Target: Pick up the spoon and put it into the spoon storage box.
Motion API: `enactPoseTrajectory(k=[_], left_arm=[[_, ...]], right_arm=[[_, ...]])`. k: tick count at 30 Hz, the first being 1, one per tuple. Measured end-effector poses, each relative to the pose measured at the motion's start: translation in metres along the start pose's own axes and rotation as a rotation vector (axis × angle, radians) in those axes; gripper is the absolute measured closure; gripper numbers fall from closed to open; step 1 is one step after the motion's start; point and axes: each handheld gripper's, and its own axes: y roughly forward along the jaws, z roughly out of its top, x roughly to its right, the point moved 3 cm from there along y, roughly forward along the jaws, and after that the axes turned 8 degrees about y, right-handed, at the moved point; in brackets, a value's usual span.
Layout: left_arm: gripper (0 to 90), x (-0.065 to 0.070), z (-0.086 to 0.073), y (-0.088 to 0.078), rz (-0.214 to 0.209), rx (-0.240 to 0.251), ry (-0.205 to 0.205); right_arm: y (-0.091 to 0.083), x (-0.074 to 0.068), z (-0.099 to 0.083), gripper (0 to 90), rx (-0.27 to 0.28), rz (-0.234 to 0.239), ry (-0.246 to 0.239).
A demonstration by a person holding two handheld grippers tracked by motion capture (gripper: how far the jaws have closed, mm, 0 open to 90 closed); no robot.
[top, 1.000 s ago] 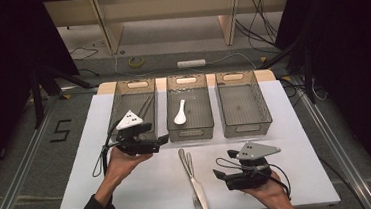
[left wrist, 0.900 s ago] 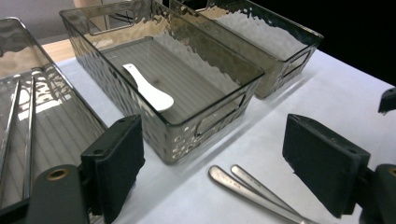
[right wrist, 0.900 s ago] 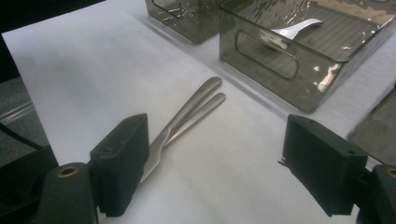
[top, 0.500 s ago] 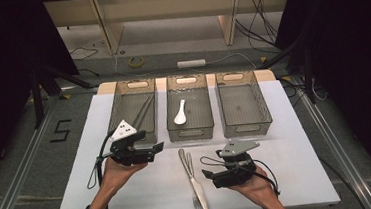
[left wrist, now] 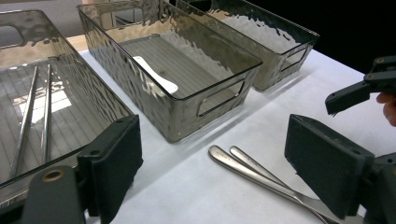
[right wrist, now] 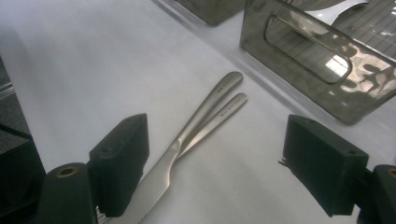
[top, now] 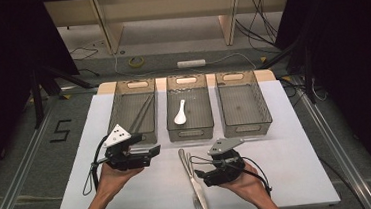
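A steel knife [top: 195, 181] and a fork [top: 190, 165] lie side by side on the white table, handles toward the bins. My right gripper [top: 199, 174] is open just to their right and low over the table; in the right gripper view its jaws stand either side of the knife [right wrist: 205, 107] and fork [right wrist: 227, 112]. My left gripper [top: 153, 150] is open to the left of the handles, in front of the left bin. Between its jaws [left wrist: 219, 147] I see both handles, the knife's [left wrist: 232, 163] nearer. It also sees the right gripper [left wrist: 355, 93].
Three clear bins stand in a row at the back: the left bin [top: 118, 107] holds metal chopsticks [top: 141, 115], the middle bin [top: 189, 132] a white spoon [top: 179, 113], and the right bin [top: 261, 103] holds nothing. Bare white table lies at both front corners.
My right gripper has moved left, up to the knife and fork. My left gripper has come a little nearer the person and lower. The cutlery has not moved.
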Motion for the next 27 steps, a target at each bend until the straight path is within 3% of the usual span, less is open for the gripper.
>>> enactPoseTrajectory(k=[10,27], left_arm=[[18.5,0.003,-0.003,-0.004,0.021,0.003,0.023],[18.4,0.004,-0.006,-0.01,0.037,0.018,0.01]], right_arm=[[0.017,-0.003,0.002,23.6,-0.077,-0.011,-0.012],[0.04,-0.01,0.003,23.7,-0.169,-0.018,-0.032]])
